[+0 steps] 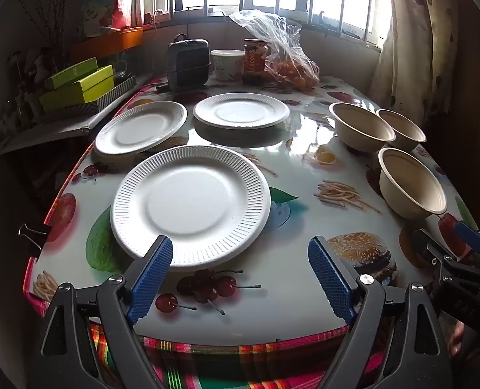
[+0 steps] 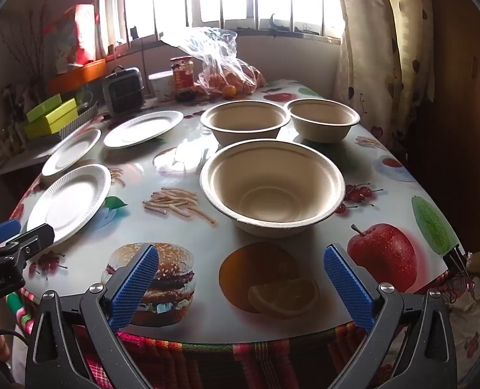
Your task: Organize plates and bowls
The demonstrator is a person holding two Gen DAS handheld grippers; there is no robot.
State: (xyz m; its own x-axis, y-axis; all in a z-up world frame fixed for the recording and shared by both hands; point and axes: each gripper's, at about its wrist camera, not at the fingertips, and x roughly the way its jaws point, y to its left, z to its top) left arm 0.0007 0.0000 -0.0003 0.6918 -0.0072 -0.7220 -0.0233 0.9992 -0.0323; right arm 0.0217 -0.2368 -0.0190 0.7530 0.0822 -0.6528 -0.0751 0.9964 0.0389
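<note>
Three white paper plates lie apart on the table: a near plate, a far left plate and a far middle plate. Three beige bowls stand upright on the right: a near bowl, a far left bowl and a far right bowl. My left gripper is open and empty, its left finger over the near plate's front rim. My right gripper is open and empty, just short of the near bowl.
At the table's far end stand a small dark heater, a white tub, a jar and a plastic bag of oranges. Green boxes sit on a shelf at the left. A binder clip grips the table's left edge.
</note>
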